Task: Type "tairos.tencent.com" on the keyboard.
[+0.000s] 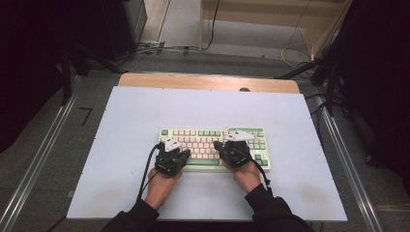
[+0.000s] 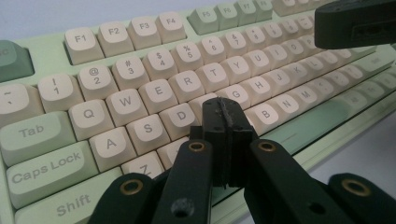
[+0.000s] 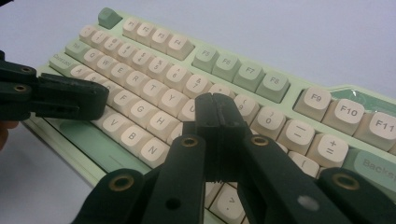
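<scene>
Typing in hand: my left gripper and right gripper, jaws pressed together, poised over the keyboard; next move, I judged, called for a straight press onto one key.

Green keyboard with cream keycaps lies flat, mid-table.

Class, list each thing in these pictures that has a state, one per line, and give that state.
keyboard: flat on the white table, square to its near edge, all visible keys in place.
left gripper: jaws shut, empty, tips over the keys near F and G.
right gripper: jaws shut, empty, tips over the keys near I and O.
</scene>
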Available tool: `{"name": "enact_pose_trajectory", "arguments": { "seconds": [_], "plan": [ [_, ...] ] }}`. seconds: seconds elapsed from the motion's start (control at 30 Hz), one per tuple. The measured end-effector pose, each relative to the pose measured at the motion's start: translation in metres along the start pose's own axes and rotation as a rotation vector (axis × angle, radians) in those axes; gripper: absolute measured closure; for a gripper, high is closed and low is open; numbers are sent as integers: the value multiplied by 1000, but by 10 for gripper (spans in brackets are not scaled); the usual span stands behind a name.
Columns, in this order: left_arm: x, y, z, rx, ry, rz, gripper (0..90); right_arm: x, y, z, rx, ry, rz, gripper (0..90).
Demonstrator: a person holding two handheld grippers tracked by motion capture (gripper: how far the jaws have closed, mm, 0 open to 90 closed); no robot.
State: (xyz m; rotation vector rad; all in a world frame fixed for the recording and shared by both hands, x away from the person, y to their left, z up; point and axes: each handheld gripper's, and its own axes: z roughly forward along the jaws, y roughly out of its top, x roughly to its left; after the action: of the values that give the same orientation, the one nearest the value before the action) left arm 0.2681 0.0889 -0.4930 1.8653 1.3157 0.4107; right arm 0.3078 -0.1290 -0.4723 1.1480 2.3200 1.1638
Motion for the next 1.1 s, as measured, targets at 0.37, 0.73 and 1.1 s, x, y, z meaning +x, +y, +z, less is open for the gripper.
{"name": "enact_pose_trajectory", "arguments": {
  "seconds": [0.37,0.73,1.1],
  "plan": [
    [11,10,-8,-73,13,-48,900,1,0,-1,-3,2,2,873],
    [21,18,4,-83,52,-71,900,2,0,1,3,4,-6,873],
    [23,20,12,-70,64,-78,900,3,-1,2,6,6,-5,873]
  ]
}}
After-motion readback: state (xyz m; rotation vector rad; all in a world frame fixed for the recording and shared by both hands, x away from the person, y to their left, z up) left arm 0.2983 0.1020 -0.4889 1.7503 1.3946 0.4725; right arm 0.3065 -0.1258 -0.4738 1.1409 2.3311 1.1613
